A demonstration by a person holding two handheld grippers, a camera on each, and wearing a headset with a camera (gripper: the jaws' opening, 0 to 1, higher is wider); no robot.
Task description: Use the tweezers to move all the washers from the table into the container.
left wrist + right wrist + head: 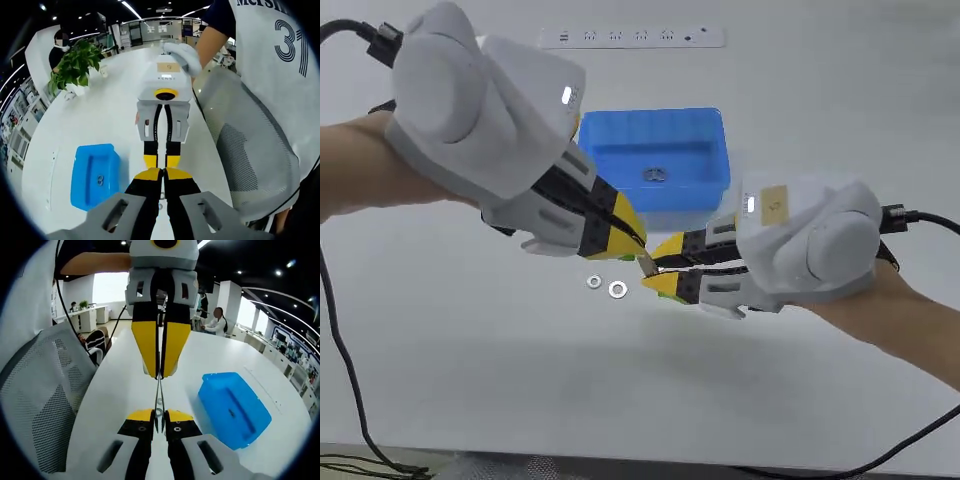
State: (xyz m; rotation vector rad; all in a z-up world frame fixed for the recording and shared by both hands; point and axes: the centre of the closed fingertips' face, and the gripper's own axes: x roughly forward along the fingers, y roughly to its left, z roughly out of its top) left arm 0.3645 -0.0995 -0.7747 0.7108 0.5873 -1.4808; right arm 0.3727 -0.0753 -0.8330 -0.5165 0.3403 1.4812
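Head view: at left, the left gripper [636, 238], jaws closed on one end of the tweezers [647, 265]; at lower centre, two washers [617, 290] on the table [470, 340] just below them; at upper centre, the container [705, 150]; at right, the right gripper [657, 267], jaws pinching the tweezers' other end.

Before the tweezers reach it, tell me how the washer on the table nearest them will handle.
The washer looks thin, flat and shiny, so it probably slides when nudged and may slip from the tweezers. Lying flat on the table, it likely won't roll.
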